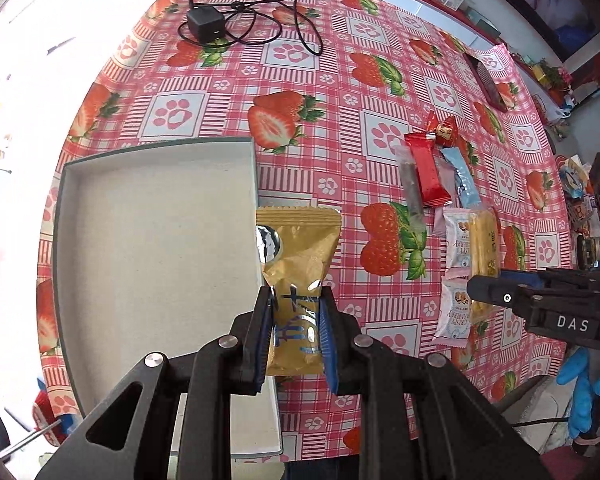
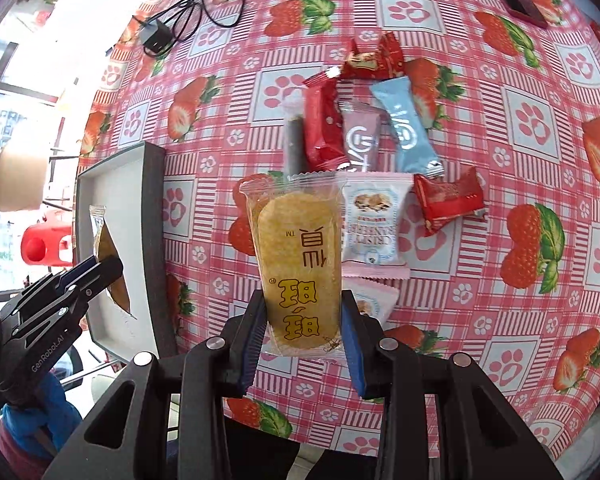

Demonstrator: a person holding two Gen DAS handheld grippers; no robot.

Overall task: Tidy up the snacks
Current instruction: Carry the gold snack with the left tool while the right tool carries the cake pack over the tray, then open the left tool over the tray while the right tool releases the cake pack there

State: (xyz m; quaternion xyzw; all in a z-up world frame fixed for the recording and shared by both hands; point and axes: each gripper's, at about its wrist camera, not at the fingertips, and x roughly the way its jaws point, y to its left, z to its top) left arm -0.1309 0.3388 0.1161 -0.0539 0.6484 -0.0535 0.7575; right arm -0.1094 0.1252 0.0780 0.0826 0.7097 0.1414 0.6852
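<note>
Left wrist view, nearest: I'm holding the left gripper (image 1: 296,322) clamped on the gold packet (image 1: 298,264), pads squeezing its lower half, packet hanging with its long axis running straight away from the jaws.
Packet versus tray: I'm seeing the gold packet riding right over the near-right wall of the grey tray (image 1: 156,216); the open floor of the tray is lying to the left of the jaws, so I'm judging the coming move as a short shift left and down.
Right wrist view, nearest: I'm keeping the right gripper (image 2: 302,330) clamped on the clear-wrapped yellow cracker (image 2: 296,256), long axis also pointing away from me.
Cracker versus tray: the tray (image 2: 154,240) is sitting well off to the left here, with the left gripper (image 2: 100,270) already over it.
Nearer hand: I'm calling the left one, clearly.
Farther out: the remaining snack pile (image 2: 372,152) is waiting on the strawberry tablecloth (image 2: 540,120) beyond the cracker.
Farthest: a black charger (image 1: 205,25) and its cable are lying at the table's far side.
</note>
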